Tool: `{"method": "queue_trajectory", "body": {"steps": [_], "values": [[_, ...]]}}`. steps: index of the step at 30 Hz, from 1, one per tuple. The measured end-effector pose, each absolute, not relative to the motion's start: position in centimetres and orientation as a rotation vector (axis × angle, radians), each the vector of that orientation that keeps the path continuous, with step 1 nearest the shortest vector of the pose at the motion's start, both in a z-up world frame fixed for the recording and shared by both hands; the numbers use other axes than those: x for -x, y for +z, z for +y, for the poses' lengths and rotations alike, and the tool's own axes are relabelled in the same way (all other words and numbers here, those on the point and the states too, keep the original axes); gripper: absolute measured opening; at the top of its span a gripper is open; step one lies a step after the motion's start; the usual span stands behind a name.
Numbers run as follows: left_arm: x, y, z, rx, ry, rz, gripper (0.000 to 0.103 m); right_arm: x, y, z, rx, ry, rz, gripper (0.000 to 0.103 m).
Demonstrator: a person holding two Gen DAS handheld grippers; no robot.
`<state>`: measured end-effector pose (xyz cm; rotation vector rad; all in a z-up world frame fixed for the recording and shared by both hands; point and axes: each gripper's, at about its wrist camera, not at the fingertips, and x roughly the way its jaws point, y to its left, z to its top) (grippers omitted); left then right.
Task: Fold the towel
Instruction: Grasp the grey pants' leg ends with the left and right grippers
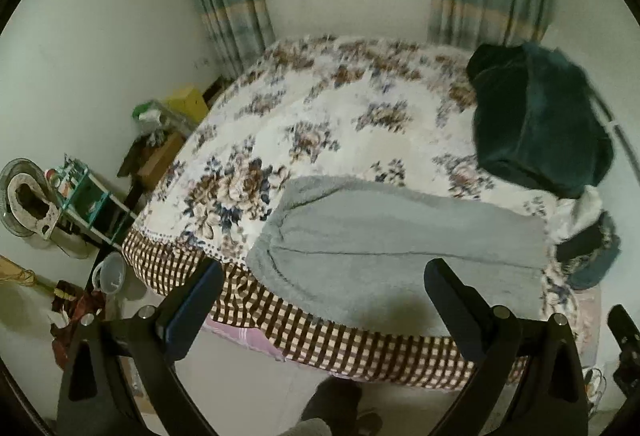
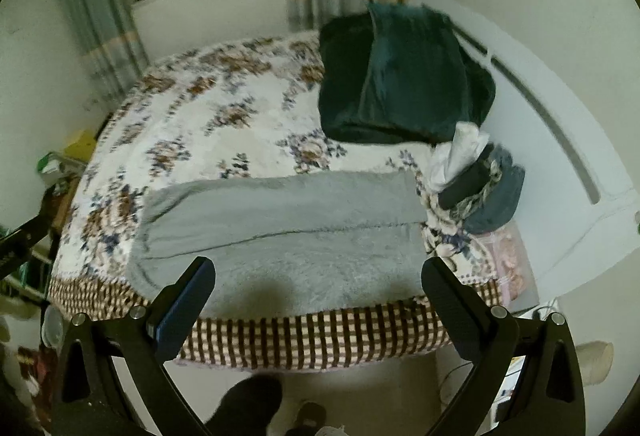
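A grey fluffy towel [image 1: 384, 248] lies on the near edge of the bed, folded once lengthwise with a seam line running across it; the right wrist view shows the same towel [image 2: 288, 232]. My left gripper [image 1: 324, 276] hangs open above the towel's near edge, with nothing between its fingers. My right gripper [image 2: 318, 274] is open too, held over the near part of the towel and touching nothing. At the far right of the left wrist view, part of the other gripper [image 1: 624, 340] shows.
The bed has a floral cover [image 1: 320, 104] and a checked skirt [image 2: 320, 336]. A dark green folded blanket [image 2: 404, 76] and a bundle of clothes [image 2: 480, 184] lie at the right. Cluttered shelves [image 1: 88, 200] stand left of the bed. The person's feet [image 2: 248, 404] are on the floor below.
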<state>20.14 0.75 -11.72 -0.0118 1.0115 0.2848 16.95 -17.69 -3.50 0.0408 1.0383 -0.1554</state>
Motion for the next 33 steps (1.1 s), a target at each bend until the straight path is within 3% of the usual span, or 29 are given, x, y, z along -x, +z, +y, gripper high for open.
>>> {"method": "queue_trajectory", "body": {"steps": [13,23,25,27,28,29,30,31,32,33], "values": [[-49.1,-37.1,7.8,0.195,0.423,1.440,0.103,-49.7,-31.8,-27.8,-0.288,-0.388,1.349,0.103],[-62.0,-55.9,12.6,0.479,0.502,1.657,0.102,-65.2,-53.5,-35.7,-0.546,-0.624,1.494,0.103],[-62.7,-58.8,13.4,0.553,0.524,1.686,0.090,-65.8,-56.2,-36.6,-0.528,-0.679,1.525,0.103],[-62.7,-60.6,14.2,0.615,0.556,1.692,0.068,-66.5,-58.6,-37.8,-0.520,-0.731,1.548,0.103],[-62.6,-61.0,14.6,0.638,0.573,1.682,0.064,-66.9,-59.8,-38.2,-0.527,-0.749,1.560,0.103],[-62.4,-61.1,15.0,0.649,0.592,1.667,0.048,-67.2,-60.8,-38.6,-0.539,-0.759,1.568,0.102],[-62.2,-60.9,15.3,0.648,0.608,1.650,0.028,-67.3,-61.7,-39.0,-0.570,-0.758,1.570,0.095],[-61.9,-60.3,15.6,0.654,0.619,1.617,0.020,-67.3,-62.3,-39.2,-0.605,-0.743,1.563,0.087],[-61.4,-59.4,15.8,0.658,0.625,1.588,0.009,-67.3,-62.8,-39.3,-0.623,-0.726,1.557,0.062],[-60.9,-58.5,15.8,0.672,0.610,1.560,0.007,-67.2,-62.9,-39.3,-0.606,-0.720,1.545,0.037]]}}
